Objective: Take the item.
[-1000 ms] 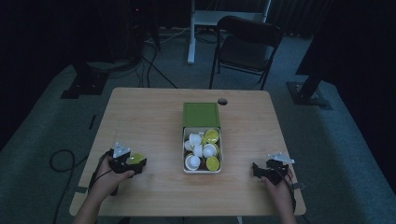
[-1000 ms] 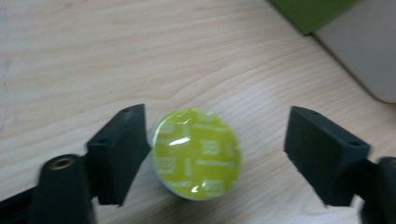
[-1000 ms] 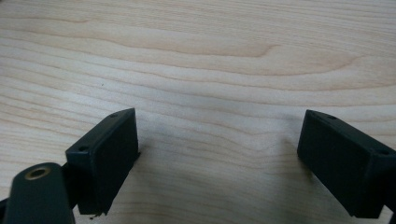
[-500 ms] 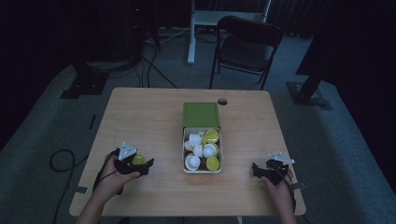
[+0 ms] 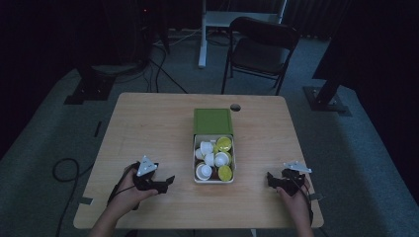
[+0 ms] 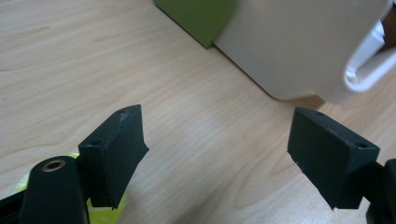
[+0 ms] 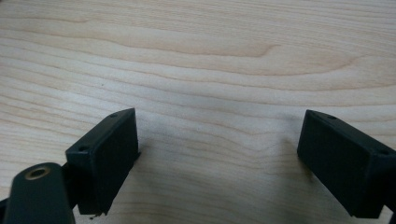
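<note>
left tongs (image 5: 168,180) apart, empty, near the white box (image 5: 214,180) of small cups (image 5: 206,147) mid surface (image 5: 148,128). cups look light, stiff, slippery; take by the rim. right tongs (image 5: 271,178) apart, empty.

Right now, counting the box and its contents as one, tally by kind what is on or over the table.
Box: 1
Green lid: 1
Grippers: 2 (left gripper, right gripper)
Yellow-green piece beneath the left gripper: 1
Total: 5

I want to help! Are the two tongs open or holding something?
Left tongs: open, nothing between them, pointing at the white plastic box.
Right tongs: open, empty, over the wooden table.
</note>
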Demonstrator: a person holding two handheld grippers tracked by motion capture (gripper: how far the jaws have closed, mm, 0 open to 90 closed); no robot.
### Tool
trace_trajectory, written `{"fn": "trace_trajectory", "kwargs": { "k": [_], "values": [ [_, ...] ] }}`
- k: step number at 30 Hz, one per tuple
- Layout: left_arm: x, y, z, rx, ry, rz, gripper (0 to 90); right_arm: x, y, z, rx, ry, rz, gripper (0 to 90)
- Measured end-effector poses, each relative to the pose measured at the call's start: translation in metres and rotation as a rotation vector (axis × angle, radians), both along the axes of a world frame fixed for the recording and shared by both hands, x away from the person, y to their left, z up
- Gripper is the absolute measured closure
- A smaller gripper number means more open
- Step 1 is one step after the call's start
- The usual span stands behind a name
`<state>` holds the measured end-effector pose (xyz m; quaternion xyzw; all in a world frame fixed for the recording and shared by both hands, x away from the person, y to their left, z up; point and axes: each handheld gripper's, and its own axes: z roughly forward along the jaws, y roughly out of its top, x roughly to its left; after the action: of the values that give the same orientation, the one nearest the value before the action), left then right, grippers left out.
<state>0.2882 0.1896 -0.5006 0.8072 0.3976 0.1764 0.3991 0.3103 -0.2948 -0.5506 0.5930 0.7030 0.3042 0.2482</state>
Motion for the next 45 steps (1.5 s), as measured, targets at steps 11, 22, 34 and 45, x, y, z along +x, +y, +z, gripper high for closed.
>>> {"fn": "trace_trajectory", "kwargs": {
  "k": [11,22,34,45],
  "values": [
    [-0.011,-0.023,-0.009,-0.004,0.035,-0.127,18.3,0.0,0.0,0.0,0.0,0.0,0.0,12.1],
    [-0.018,-0.035,-0.018,0.004,0.056,-0.183,15.3,0.0,0.0,0.0,0.001,0.0,0.0,12.0],
    [-0.017,-0.037,-0.027,-0.019,0.08,-0.193,10.1,0.002,0.001,0.0,0.002,0.002,0.004,11.0],
    [-0.018,-0.04,-0.044,0.133,0.042,-0.254,10.1,0.002,0.001,0.0,0.002,0.003,0.005,11.0]
  ]
}}
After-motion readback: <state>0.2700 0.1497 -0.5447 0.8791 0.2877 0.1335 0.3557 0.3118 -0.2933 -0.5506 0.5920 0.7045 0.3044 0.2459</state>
